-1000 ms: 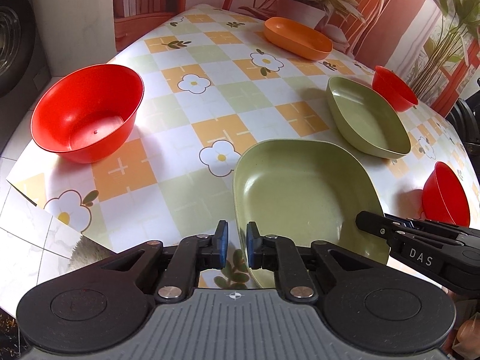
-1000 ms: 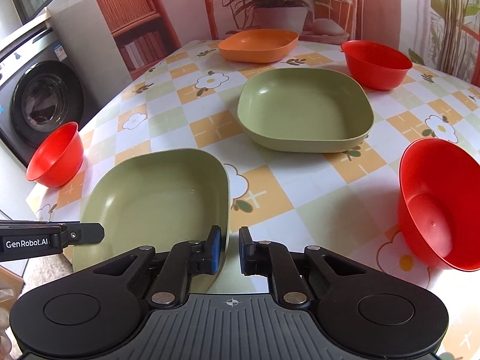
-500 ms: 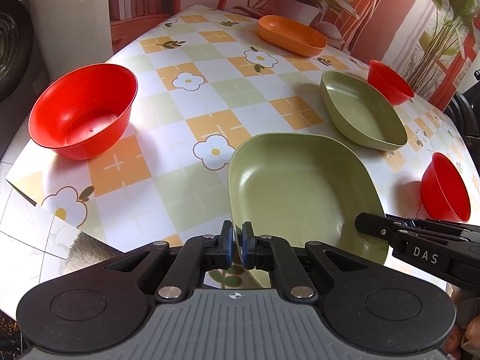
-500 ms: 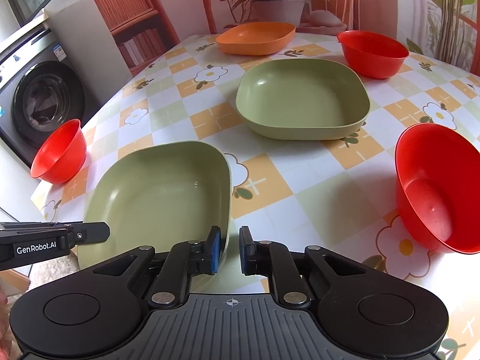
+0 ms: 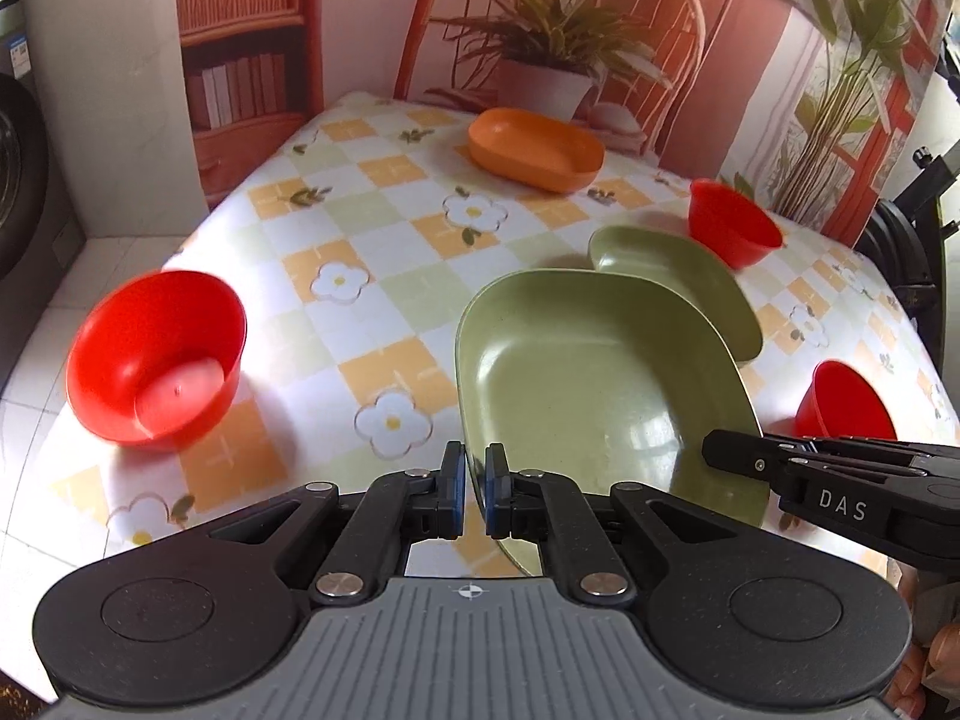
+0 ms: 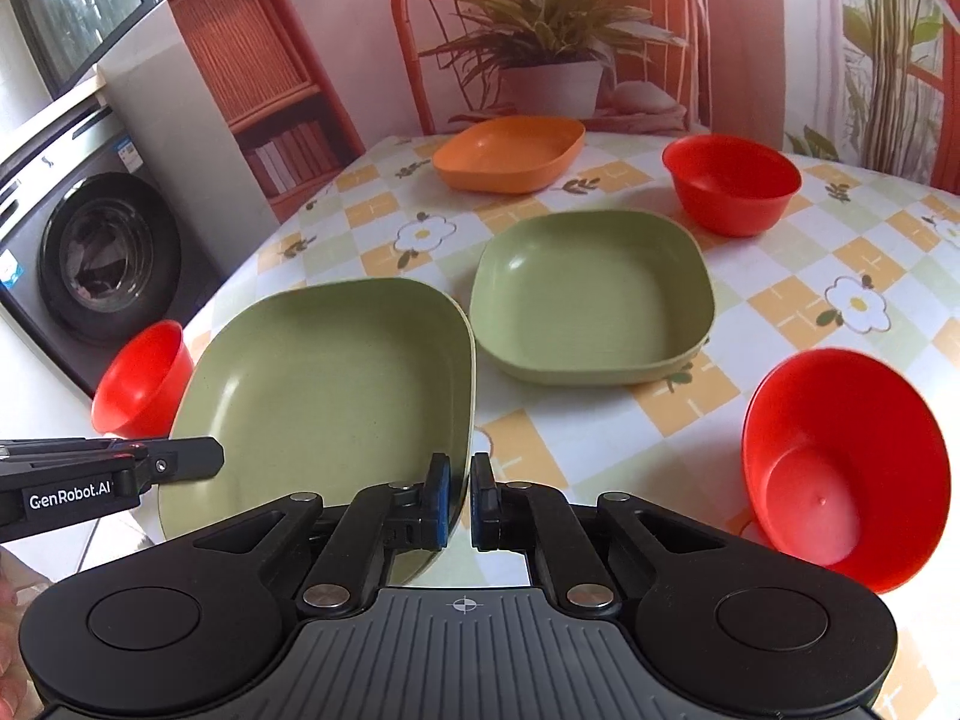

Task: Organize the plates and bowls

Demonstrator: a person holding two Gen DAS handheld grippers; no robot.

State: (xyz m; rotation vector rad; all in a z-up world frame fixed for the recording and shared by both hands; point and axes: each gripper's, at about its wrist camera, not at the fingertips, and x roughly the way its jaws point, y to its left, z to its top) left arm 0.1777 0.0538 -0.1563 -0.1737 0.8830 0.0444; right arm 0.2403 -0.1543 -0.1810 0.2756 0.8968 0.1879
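Note:
A green plate (image 5: 600,372) (image 6: 324,396) hangs tilted above the checked table (image 5: 384,204), held by its near rim on both sides. My left gripper (image 5: 474,480) is shut on its left rim and my right gripper (image 6: 459,492) on its right rim. In the left wrist view the held plate covers part of a second green plate (image 5: 678,276) (image 6: 591,294), which rests on the table just beyond. An orange plate (image 5: 534,147) (image 6: 510,153) lies at the far end.
Three red bowls stand around: one at the left edge (image 5: 156,354) (image 6: 144,378), one far right (image 5: 732,222) (image 6: 732,183), one near right (image 5: 846,402) (image 6: 840,468). A washing machine (image 6: 102,264) and a white cabinet stand left of the table, a potted plant (image 6: 552,72) behind.
Both grippers have closed on the near green plate's rim and raised it off the table, carrying it forward toward the second green plate.

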